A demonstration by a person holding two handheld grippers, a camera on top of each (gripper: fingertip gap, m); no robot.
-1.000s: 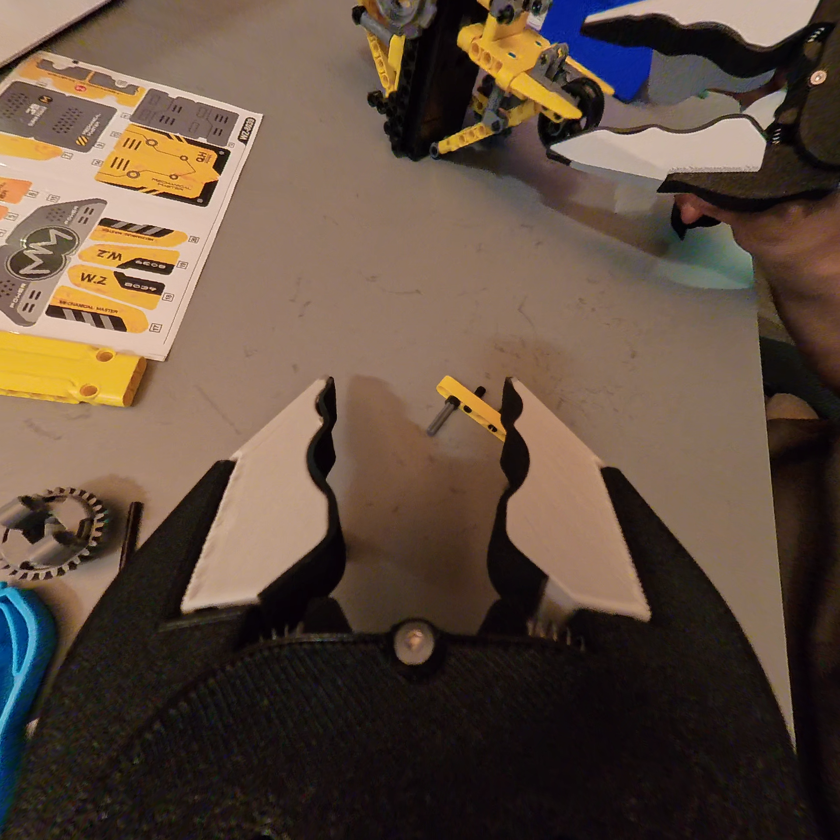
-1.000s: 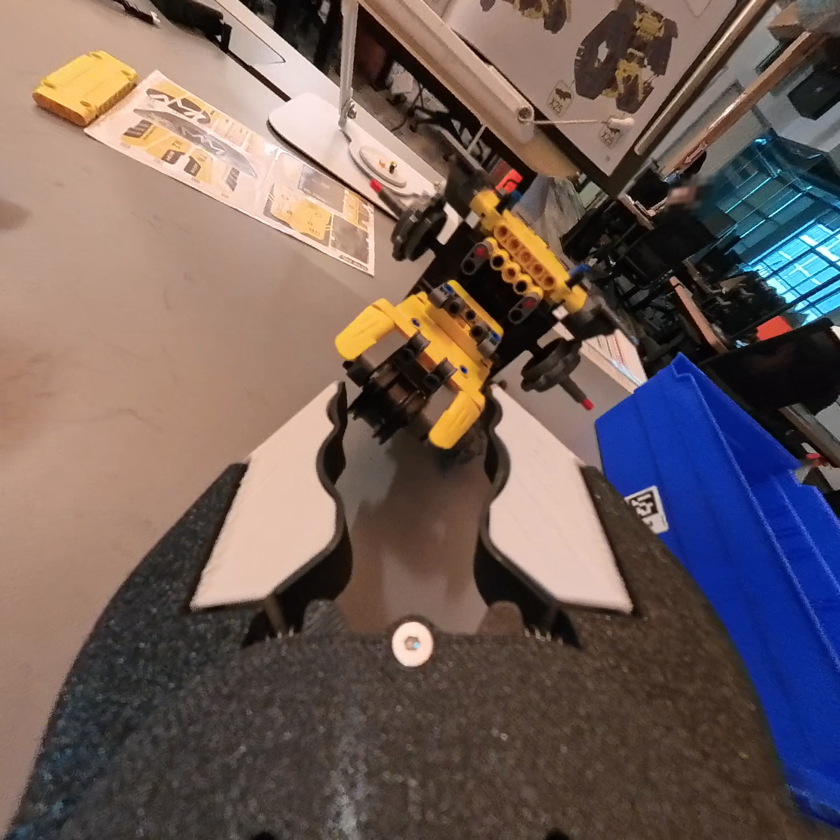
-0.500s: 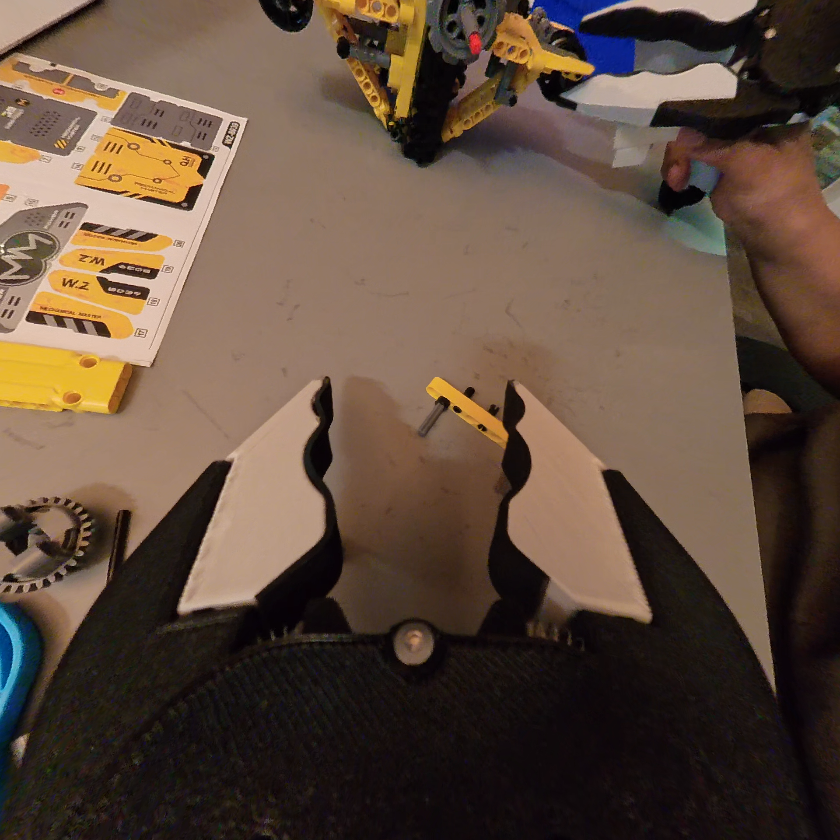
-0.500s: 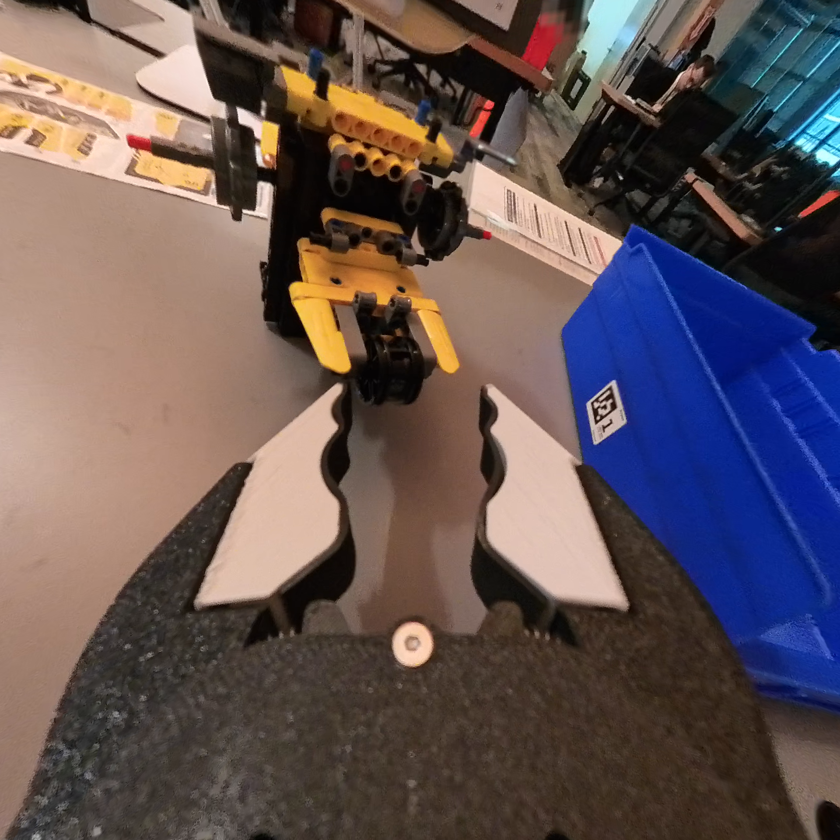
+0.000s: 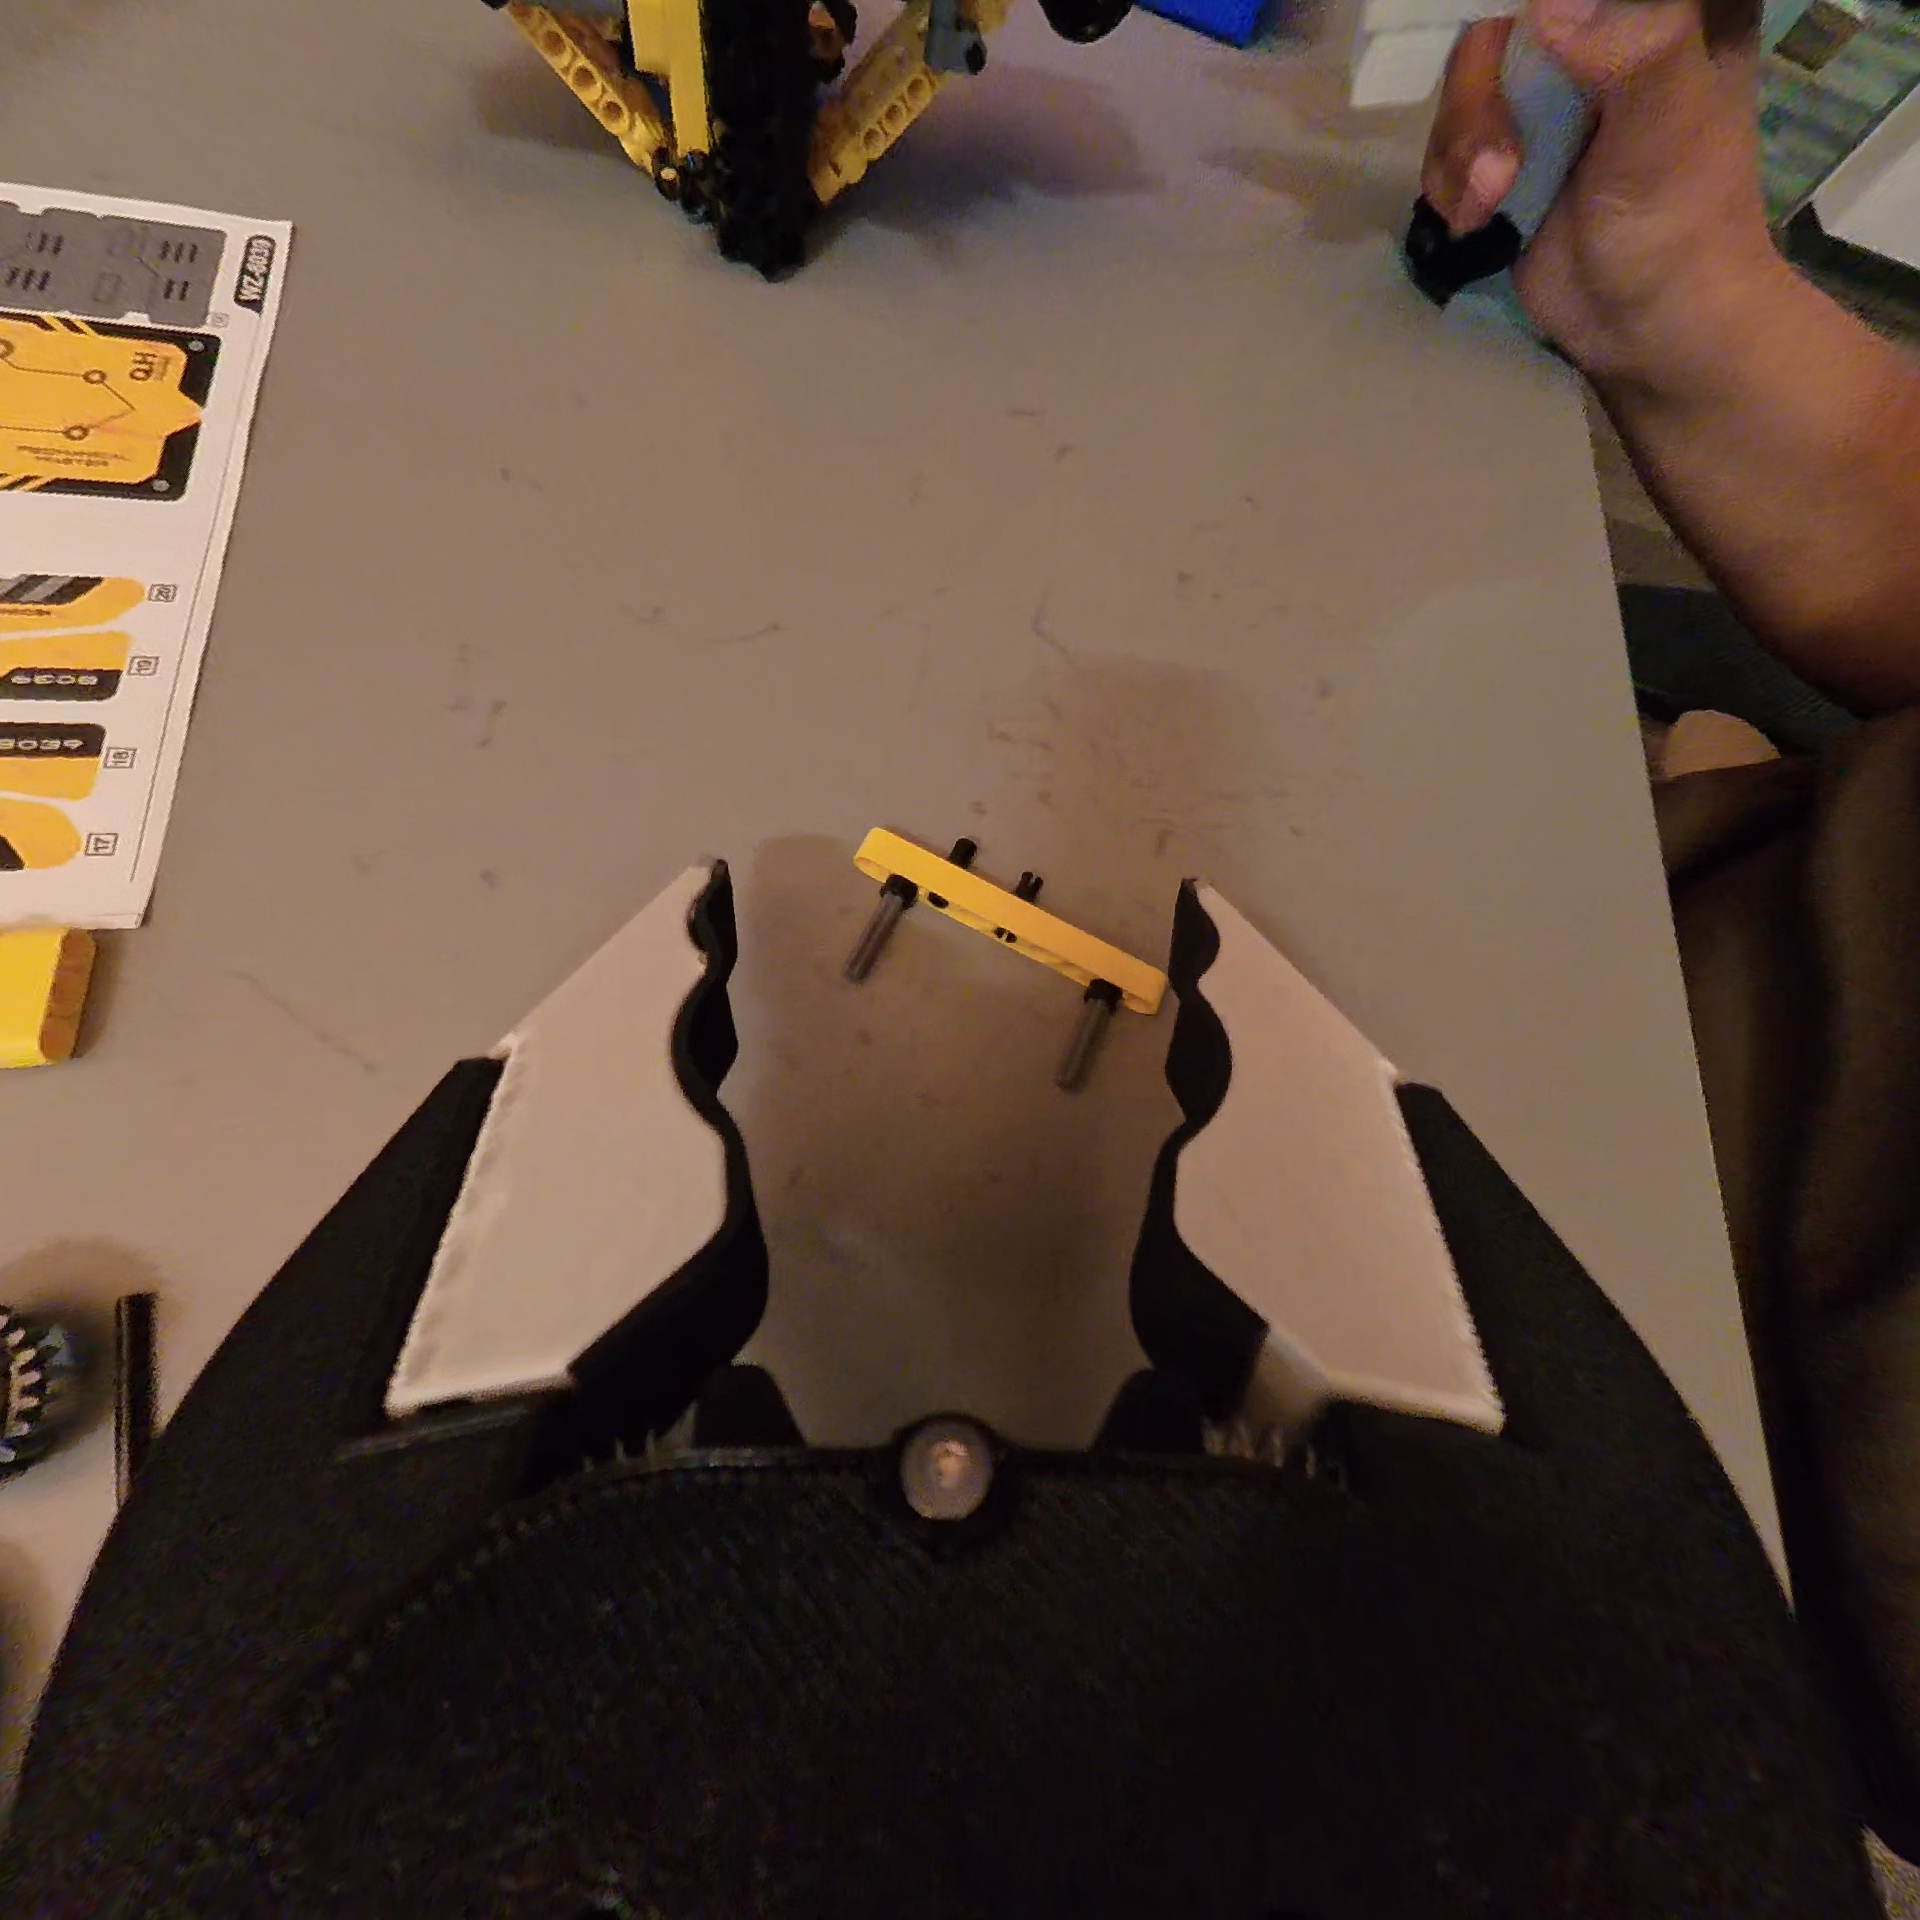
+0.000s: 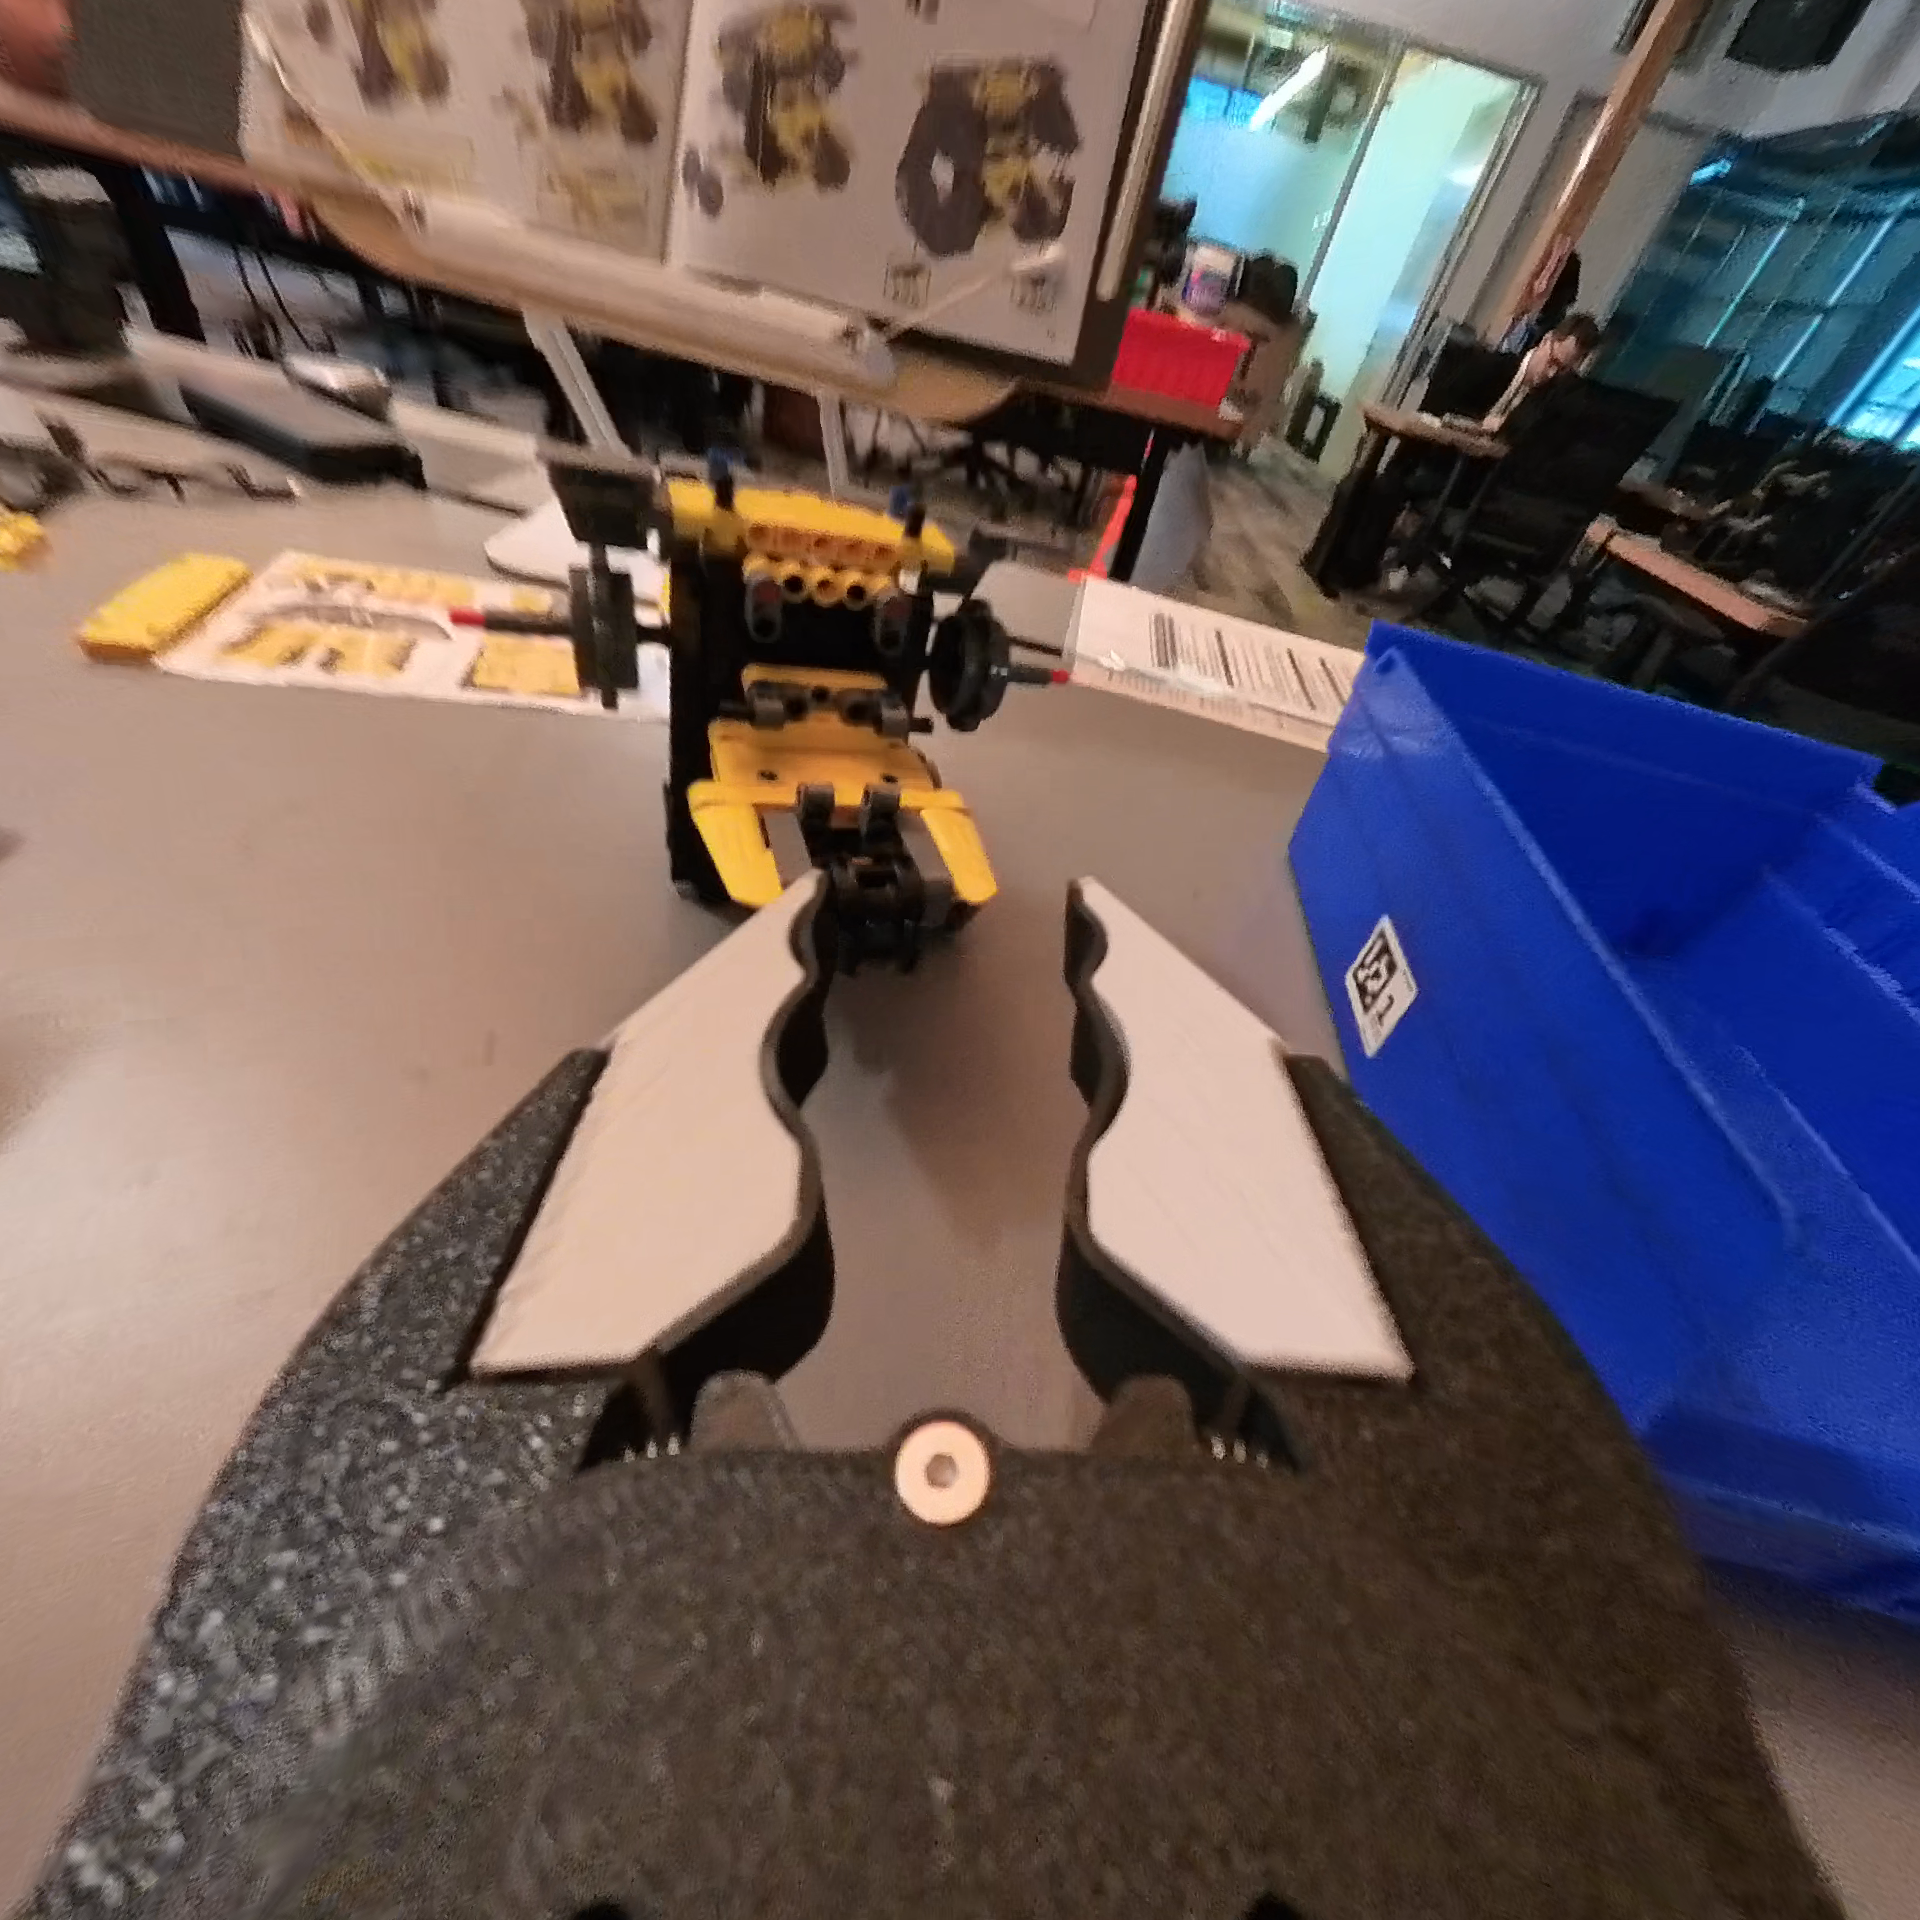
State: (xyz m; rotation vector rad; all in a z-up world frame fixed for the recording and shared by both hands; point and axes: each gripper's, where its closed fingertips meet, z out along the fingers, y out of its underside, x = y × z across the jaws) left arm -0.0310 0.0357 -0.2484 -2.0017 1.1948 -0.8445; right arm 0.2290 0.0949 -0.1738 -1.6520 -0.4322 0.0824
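Observation:
A small yellow beam (image 5: 1008, 921) with two grey axles and black pins lies on the grey table (image 5: 831, 540). My left gripper (image 5: 951, 878) is open and empty, its fingertips on either side of the beam, the right tip almost touching it. A yellow and black brick model (image 6: 821, 717) stands on the table; in the left wrist view it shows at the top edge (image 5: 748, 114). My right gripper (image 6: 945, 894) is open and empty, just in front of the model's lower black part (image 6: 878, 914). A person's hand (image 5: 1621, 239) holds the right gripper's handle.
A sticker sheet (image 5: 104, 540) and a yellow panel (image 5: 42, 997) lie at the left, with a black gear (image 5: 31, 1392) near the lower left. A blue bin (image 6: 1621, 1049) stands right of the right gripper. The table's right edge (image 5: 1652, 831) is close. My hands' fingertips stand some 30 cm from each other. The left tips stand about 11 cm off the black gear (image 5: 31, 1392).
My left gripper has shifted so the yellow beam lies fully between its tips. My right gripper has let go of the model and pulled back; the model now stands upright on the table.

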